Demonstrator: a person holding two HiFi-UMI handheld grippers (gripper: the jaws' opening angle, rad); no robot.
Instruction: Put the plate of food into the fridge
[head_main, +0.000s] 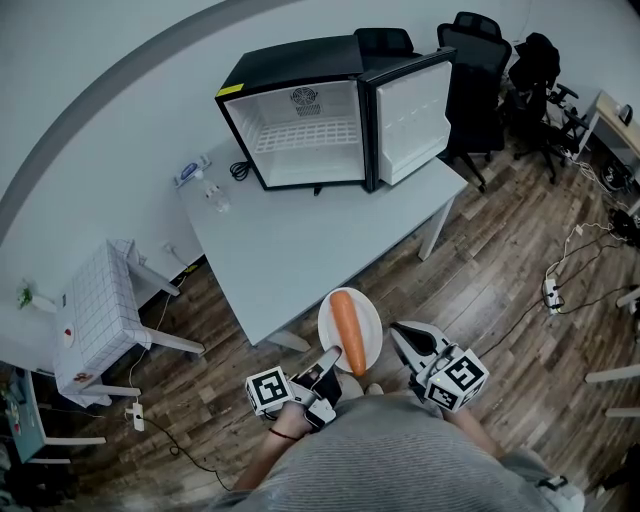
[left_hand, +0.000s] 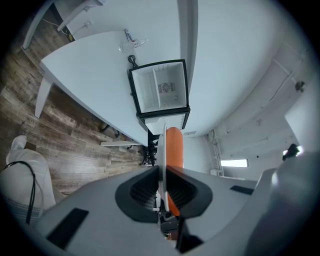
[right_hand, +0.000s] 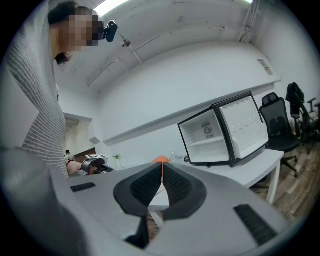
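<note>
A white plate (head_main: 366, 318) carrying a long orange carrot (head_main: 348, 325) hangs level in the air just off the near edge of the white table (head_main: 300, 240). My left gripper (head_main: 330, 358) is shut on the plate's near rim; in the left gripper view the plate (left_hand: 161, 150) runs edge-on between the jaws, with the carrot (left_hand: 174, 147) beside it. My right gripper (head_main: 395, 328) is shut and empty, its tip beside the plate's right rim. The black mini fridge (head_main: 300, 125) stands at the table's far end, its door (head_main: 413, 115) swung open and its white inside bare.
Black office chairs (head_main: 480, 60) stand behind the fridge. A plug and small items (head_main: 205, 180) lie on the table by the wall. A low cloth-covered table (head_main: 95, 310) is at the left. Cables and a power strip (head_main: 550, 290) lie on the wooden floor at the right.
</note>
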